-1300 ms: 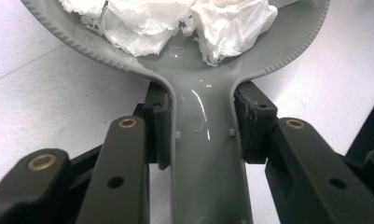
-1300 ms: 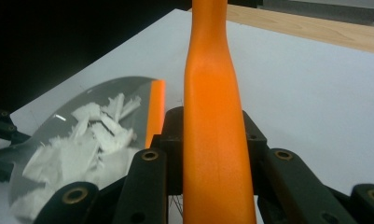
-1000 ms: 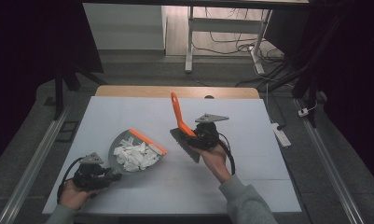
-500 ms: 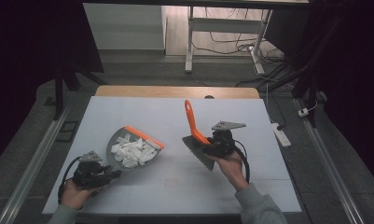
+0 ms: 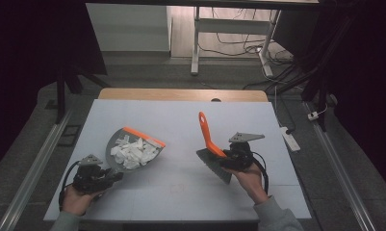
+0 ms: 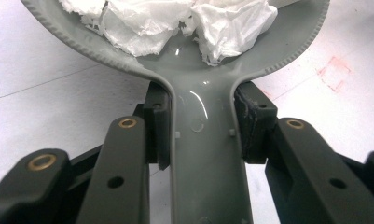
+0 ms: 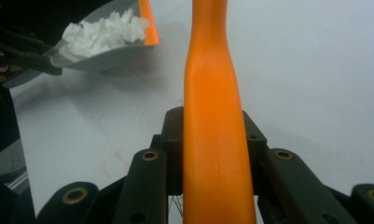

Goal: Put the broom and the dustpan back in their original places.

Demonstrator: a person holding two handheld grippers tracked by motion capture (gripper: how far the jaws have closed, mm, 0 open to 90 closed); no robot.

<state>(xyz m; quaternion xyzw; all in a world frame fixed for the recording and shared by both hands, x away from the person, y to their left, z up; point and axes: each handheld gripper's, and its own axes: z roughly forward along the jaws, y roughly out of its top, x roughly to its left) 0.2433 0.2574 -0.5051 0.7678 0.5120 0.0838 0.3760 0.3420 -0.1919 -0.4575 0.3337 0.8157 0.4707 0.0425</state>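
Grey dustpan (image 5: 133, 151) sits on the white table (image 5: 181, 192), left of the brush, pan part loaded with torn white paper scraps (image 5: 132, 153); orange lip strip (image 5: 143, 137) runs along its far edge. Dustpan handle points back toward the person and is clamped in the left gripper (image 5: 104, 175). In the left gripper view the pads (image 6: 159, 133) press on both sides of the grey handle (image 6: 205, 154), jaws closed on it, paper heap (image 6: 175, 18) just ahead in the pan.

Right of the dustpan, well apart from it: brush with orange handle (image 5: 207, 134) and dark grey head (image 5: 213, 164), held off-vertical, handle tip up and leaning away from the person, head low near the table. Right gripper (image 5: 229, 158) is clamped around the handle's lower part; in the right gripper view the jaws sit tight on either side of the orange handle (image 7: 212, 140). Same view shows the dustpan (image 7: 100, 51) farther off, upper left, with paper in it and the orange lip (image 7: 149, 21).

Left hand (image 5: 77, 199) behind the dustpan at the table's near edge; right hand (image 5: 250, 175) behind the brush, grey sleeve (image 5: 277, 219) at the bottom. Wooden table edge (image 5: 181, 95) beyond the dustpan, at the far side. Faint red square mark (image 6: 335, 74) on the table just right of the pan.
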